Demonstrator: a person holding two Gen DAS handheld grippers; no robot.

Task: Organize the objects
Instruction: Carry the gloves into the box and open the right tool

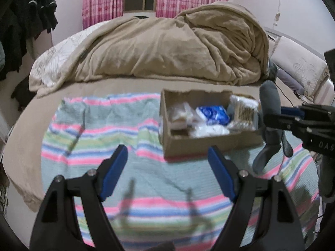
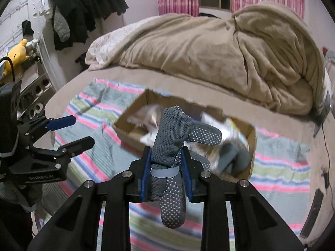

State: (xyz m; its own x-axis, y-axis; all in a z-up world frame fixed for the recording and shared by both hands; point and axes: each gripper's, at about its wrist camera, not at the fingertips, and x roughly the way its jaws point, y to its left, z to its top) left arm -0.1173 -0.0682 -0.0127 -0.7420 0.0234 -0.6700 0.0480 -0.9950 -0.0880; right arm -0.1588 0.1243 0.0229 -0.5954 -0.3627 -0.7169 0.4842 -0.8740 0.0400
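Right tongs [image 2: 165, 165] clamp grey dotted knit socks [image 2: 171, 138], frame centre, above brown cardboard box [image 2: 250, 146]; left tongs [image 1: 167, 156] open, empty.

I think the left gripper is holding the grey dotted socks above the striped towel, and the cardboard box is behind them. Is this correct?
Not quite: the right gripper holds the grey dotted socks, as the right wrist view shows. The left gripper is open and empty. The striped towel and cardboard box are as stated.

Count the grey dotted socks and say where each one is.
2 at least: one bundle of grey dotted socks pinched in the right gripper, and a plainer grey one in the cardboard box. Others may be hidden under the packets there.
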